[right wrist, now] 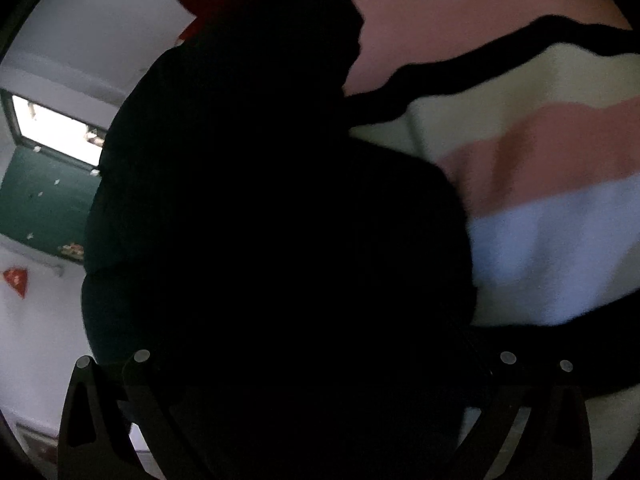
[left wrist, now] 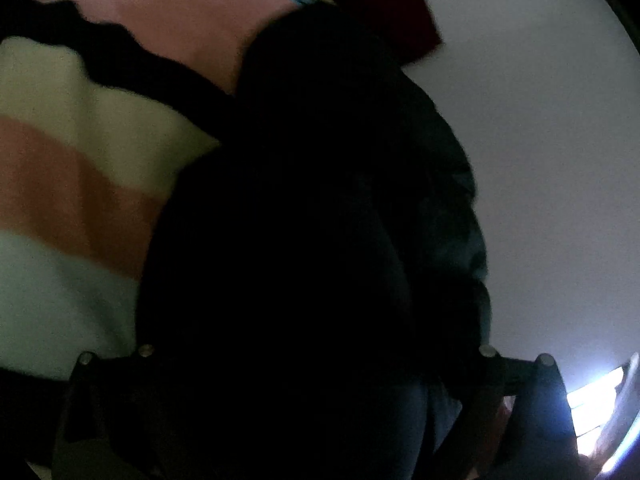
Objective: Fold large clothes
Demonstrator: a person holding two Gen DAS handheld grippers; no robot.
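Both tongs' tips hidden behind dark garment (left wrist: pixel 304 240)

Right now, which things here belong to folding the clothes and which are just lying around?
Job:
- dark garment, filling both views
- left gripper
- right gripper

Lying about:
- striped blanket
- pink cartoon sheet
- window
- red wall ornament
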